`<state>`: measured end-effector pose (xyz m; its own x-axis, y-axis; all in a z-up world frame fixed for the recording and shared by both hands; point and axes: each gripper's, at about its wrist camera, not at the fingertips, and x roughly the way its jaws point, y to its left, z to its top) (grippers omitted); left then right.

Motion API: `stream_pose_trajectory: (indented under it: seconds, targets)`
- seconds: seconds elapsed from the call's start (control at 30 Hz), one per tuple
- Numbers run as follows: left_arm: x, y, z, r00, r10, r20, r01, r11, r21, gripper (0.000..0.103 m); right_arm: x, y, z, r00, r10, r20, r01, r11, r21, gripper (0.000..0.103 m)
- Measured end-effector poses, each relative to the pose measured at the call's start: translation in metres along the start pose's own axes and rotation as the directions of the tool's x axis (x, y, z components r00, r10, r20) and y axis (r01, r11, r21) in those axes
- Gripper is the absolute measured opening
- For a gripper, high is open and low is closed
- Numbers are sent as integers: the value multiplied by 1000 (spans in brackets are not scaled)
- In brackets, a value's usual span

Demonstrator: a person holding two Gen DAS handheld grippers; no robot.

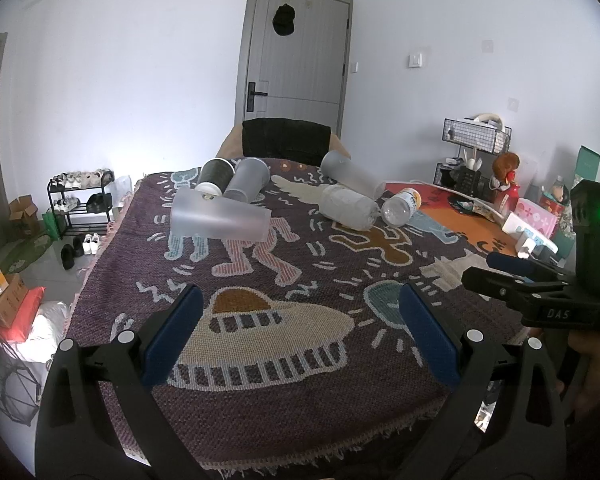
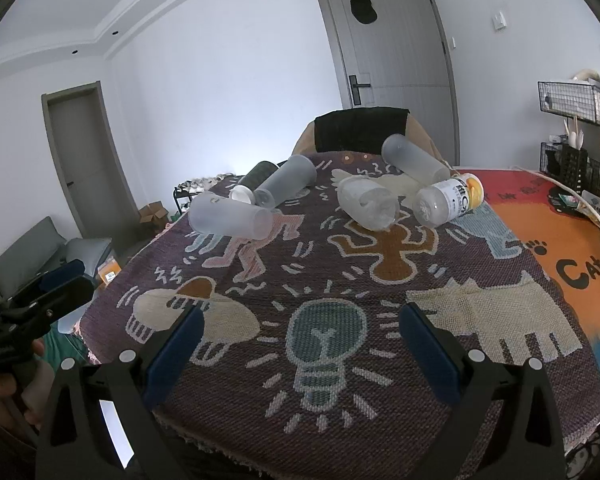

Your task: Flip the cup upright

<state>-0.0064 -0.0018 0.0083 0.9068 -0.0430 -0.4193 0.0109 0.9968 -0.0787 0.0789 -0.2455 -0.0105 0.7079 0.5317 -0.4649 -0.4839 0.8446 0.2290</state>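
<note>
Several cups lie on their sides at the far end of a patterned cloth. A frosted cup (image 1: 220,218) (image 2: 231,216) lies nearest on the left. Behind it lie a grey cup (image 1: 247,179) (image 2: 285,186) and a dark cup (image 1: 215,176) (image 2: 254,182). Another frosted cup (image 1: 350,172) (image 2: 414,160) lies at the back right. A crumpled clear cup (image 1: 350,210) (image 2: 368,202) and a labelled bottle (image 1: 402,206) (image 2: 448,200) lie mid-right. My left gripper (image 1: 300,336) is open and empty near the front edge. My right gripper (image 2: 300,354) is open and empty, also near the front.
The table carries a purple patterned cloth (image 1: 300,280) (image 2: 320,280). A chair (image 1: 286,136) stands at the far side. Wire racks, boxes and a doll (image 1: 508,168) crowd the right side. A shoe rack (image 1: 82,200) stands on the floor at left.
</note>
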Motion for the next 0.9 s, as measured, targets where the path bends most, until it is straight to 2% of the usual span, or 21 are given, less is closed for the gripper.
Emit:
stream_pose_trajectory:
  seconds: [0.4,0.9]
  targets:
    - [29,8,19,1000,2,-21,-2,1000,-13,97,28,-12,22,1000,-10,-27,9,1000,-30,96]
    - [83,48,35,997,15,-70,-22,995,-93,97,125,-37,86,988,-59,-141,42,992,-119,95]
